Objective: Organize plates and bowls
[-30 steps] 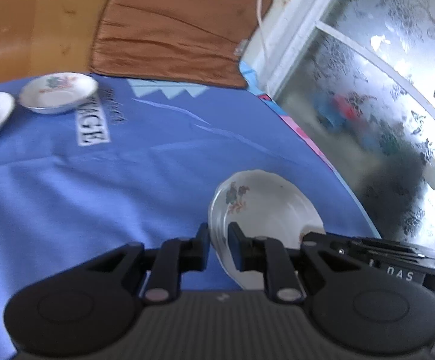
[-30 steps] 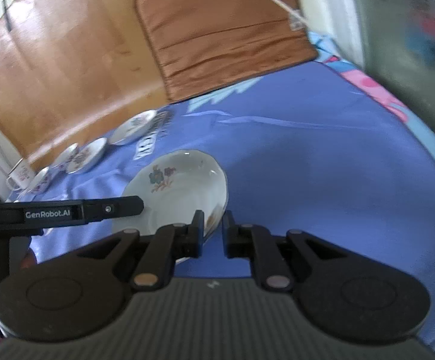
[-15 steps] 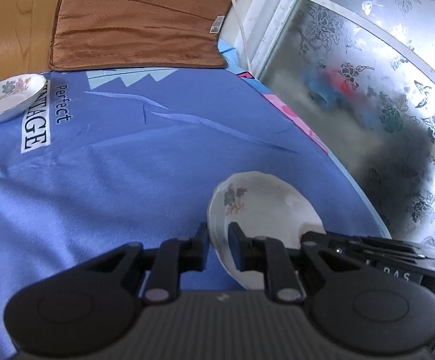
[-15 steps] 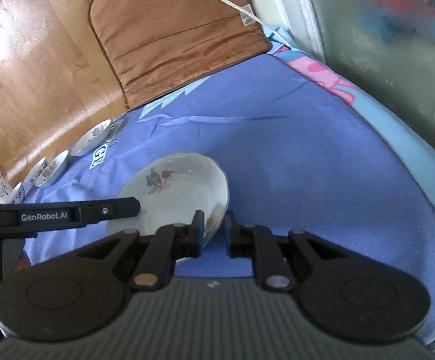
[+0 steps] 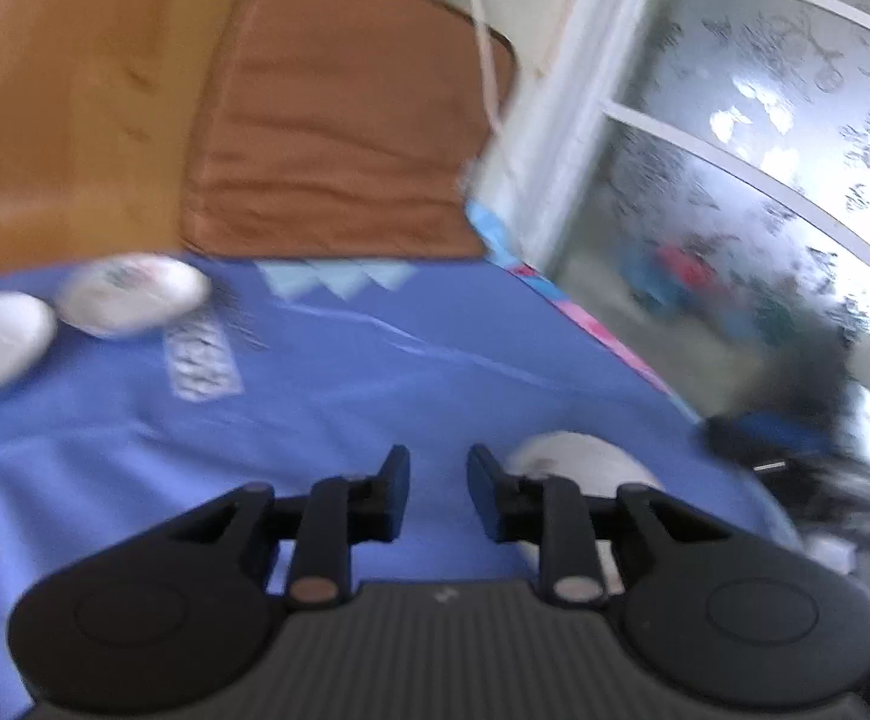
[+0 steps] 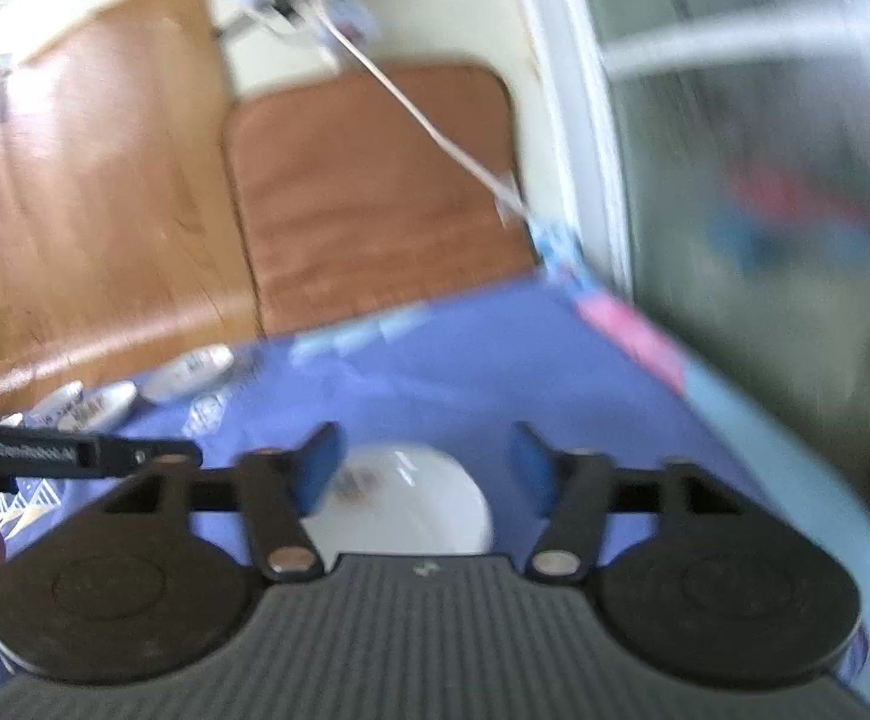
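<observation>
Right wrist view: right gripper (image 6: pixel 423 465) jaws spread above the plate (image 6: pixel 402 501); left gripper (image 5: pixel 438 480) jaws released. Withdrawing straight upward should avoid nudging it.

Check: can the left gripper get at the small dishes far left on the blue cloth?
Probably yes. The left gripper is open and empty, and only bare blue cloth lies between it and the small dishes.
</observation>
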A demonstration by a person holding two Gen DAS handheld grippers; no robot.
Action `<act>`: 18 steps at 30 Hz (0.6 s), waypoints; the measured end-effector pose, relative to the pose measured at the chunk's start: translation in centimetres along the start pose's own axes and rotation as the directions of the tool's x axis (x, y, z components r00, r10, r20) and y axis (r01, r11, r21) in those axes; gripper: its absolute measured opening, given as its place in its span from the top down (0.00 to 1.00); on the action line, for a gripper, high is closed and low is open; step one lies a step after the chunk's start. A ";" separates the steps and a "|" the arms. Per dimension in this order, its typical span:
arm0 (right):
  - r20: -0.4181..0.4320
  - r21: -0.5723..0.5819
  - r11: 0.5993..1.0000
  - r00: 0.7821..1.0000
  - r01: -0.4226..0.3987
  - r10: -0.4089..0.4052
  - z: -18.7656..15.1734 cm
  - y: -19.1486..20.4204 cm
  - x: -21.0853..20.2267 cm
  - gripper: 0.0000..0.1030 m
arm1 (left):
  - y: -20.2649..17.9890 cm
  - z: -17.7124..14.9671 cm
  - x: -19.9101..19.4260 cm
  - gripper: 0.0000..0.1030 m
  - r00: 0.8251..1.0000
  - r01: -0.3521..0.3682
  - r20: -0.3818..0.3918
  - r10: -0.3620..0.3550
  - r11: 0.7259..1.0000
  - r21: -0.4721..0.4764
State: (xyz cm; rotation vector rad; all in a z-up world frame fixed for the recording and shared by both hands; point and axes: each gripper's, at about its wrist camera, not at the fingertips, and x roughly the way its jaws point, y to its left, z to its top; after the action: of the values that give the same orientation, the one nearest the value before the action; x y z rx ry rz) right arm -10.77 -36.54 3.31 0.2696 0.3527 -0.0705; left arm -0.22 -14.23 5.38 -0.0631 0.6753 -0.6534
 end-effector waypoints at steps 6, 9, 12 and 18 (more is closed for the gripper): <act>0.323 0.083 0.991 0.944 -0.101 0.069 -0.2 4.9 -0.9 0.00 | 5.1 -0.6 -3.7 0.64 0.977 -0.181 0.116 0.181 0.983 -0.008; 0.196 0.007 0.987 0.968 -0.162 0.158 0.9 8.1 1.9 0.00 | 8.4 -1.0 -5.5 0.62 0.947 -0.264 0.169 0.272 0.962 -0.065; 0.116 -0.012 0.978 0.971 -0.209 0.209 0.8 11.1 4.0 0.00 | 12.0 -1.4 -6.8 0.61 0.917 -0.339 0.179 0.358 0.932 -0.128; -0.067 -0.018 0.952 0.950 -0.306 0.304 0.5 16.3 7.8 0.49 | 18.3 -2.3 -8.6 0.62 0.881 -0.407 0.167 0.442 0.889 -0.208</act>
State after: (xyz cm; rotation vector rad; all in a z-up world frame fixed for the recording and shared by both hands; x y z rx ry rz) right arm -1.41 -21.20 5.06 0.2962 0.3709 0.2482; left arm 3.29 5.77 3.66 -0.1333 0.5134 -0.1579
